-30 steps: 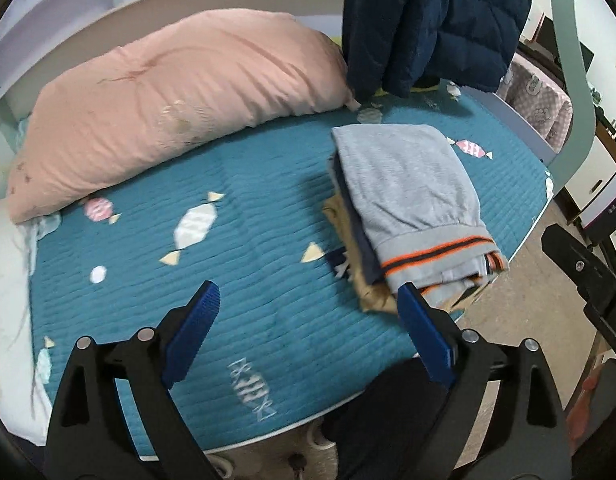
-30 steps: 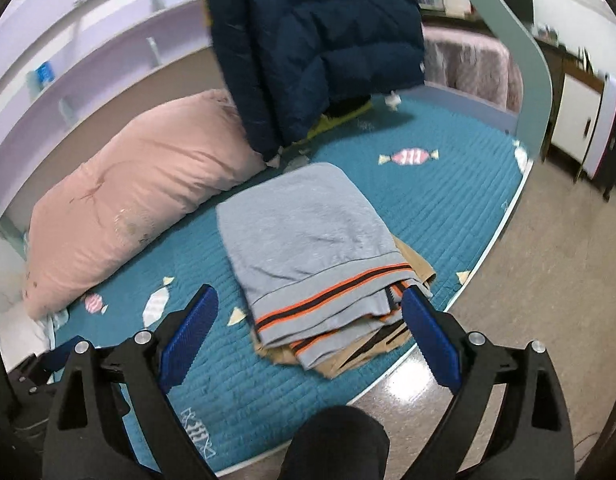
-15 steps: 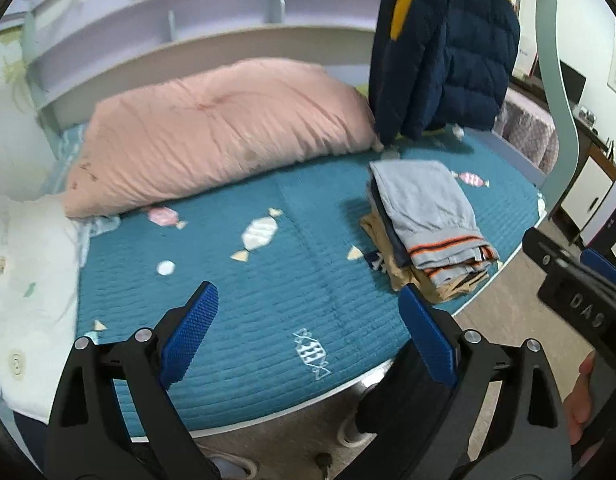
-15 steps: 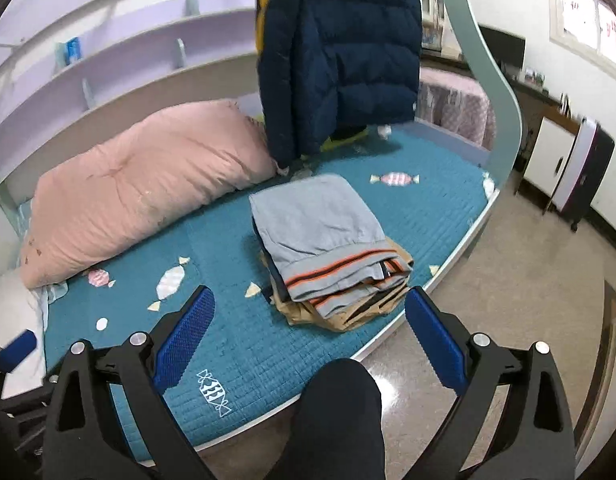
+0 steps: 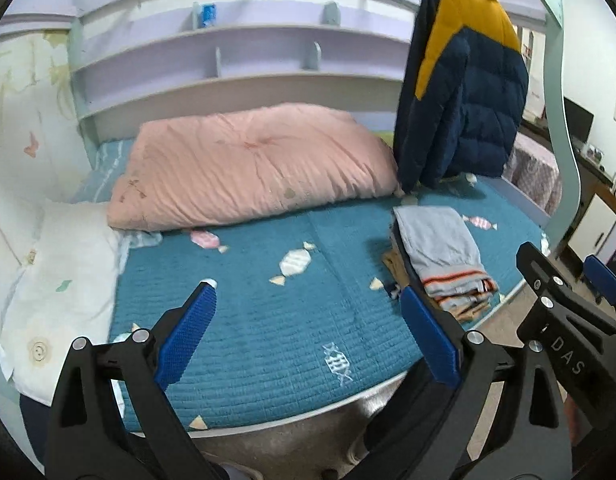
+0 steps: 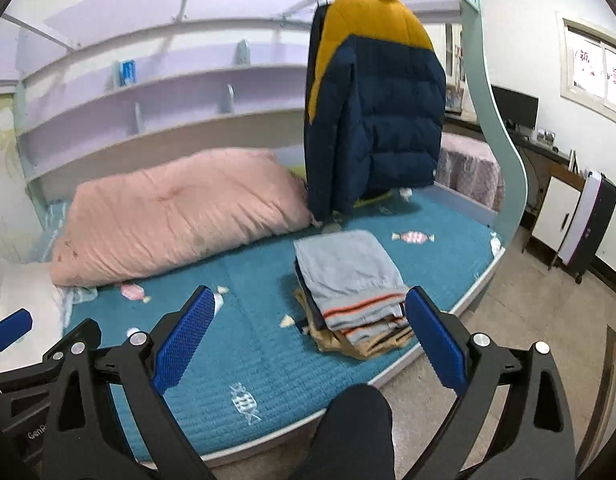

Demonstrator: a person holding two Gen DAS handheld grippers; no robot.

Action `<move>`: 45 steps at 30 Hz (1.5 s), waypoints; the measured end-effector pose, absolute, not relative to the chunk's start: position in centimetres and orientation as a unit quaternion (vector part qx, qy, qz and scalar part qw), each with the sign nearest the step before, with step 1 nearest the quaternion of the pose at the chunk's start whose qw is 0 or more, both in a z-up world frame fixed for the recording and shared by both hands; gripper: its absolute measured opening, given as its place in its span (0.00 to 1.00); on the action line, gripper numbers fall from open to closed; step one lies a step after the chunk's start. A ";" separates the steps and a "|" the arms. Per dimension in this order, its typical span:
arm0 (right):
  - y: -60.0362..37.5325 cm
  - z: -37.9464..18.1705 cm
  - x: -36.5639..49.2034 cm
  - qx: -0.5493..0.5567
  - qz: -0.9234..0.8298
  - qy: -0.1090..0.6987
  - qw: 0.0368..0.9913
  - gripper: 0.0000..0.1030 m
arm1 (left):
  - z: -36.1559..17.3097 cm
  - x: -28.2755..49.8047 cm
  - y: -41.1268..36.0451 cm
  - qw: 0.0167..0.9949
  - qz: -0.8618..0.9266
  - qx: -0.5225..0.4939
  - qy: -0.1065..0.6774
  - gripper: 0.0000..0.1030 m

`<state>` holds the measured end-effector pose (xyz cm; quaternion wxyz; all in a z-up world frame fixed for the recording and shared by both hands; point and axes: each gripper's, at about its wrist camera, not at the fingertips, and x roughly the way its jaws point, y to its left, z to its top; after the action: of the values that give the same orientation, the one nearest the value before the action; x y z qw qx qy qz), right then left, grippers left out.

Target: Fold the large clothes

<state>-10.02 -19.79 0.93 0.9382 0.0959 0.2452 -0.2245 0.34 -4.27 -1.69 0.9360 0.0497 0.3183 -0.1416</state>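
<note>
Left wrist view: the left gripper (image 5: 308,340) hangs released, its blue pads spread wide with nothing between them, above the near edge of the bed (image 5: 268,340). Past its right pad sits the stack (image 5: 444,256) of folded clothes, near the right edge of the teal quilt, a grey piece with orange and dark stripes on top and tan cloth at the bottom. Farther back lies a pink pillow (image 5: 248,168), and to its right a jacket (image 5: 468,96), navy and yellow, hangs down to the bed. A white pillow (image 5: 56,280) lies at the left. At the far right of this view the right gripper (image 5: 568,320) shows as a black arm with one blue pad.

Right wrist view: the right gripper (image 6: 308,340) is also released and empty, jaws wide apart, held off the near edge of the bed (image 6: 248,360). The stack (image 6: 352,284) lies just beyond its right pad, close to the bed's right rim. The pink pillow (image 6: 176,212) is far left, the jacket (image 6: 372,108) hanging behind the stack. A dark knee (image 6: 352,428) shows low between the jaws.
</note>
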 end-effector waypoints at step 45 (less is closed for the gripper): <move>-16.4 3.3 -12.5 0.053 -0.257 0.230 0.937 0.90 | 2.0 -2.0 -1.6 0.953 -0.133 0.051 0.268 0.94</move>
<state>-12.54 -16.42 3.33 0.9373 0.0531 0.2298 -0.2567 -1.97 -1.62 1.98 0.9529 0.0512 0.2678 -0.1329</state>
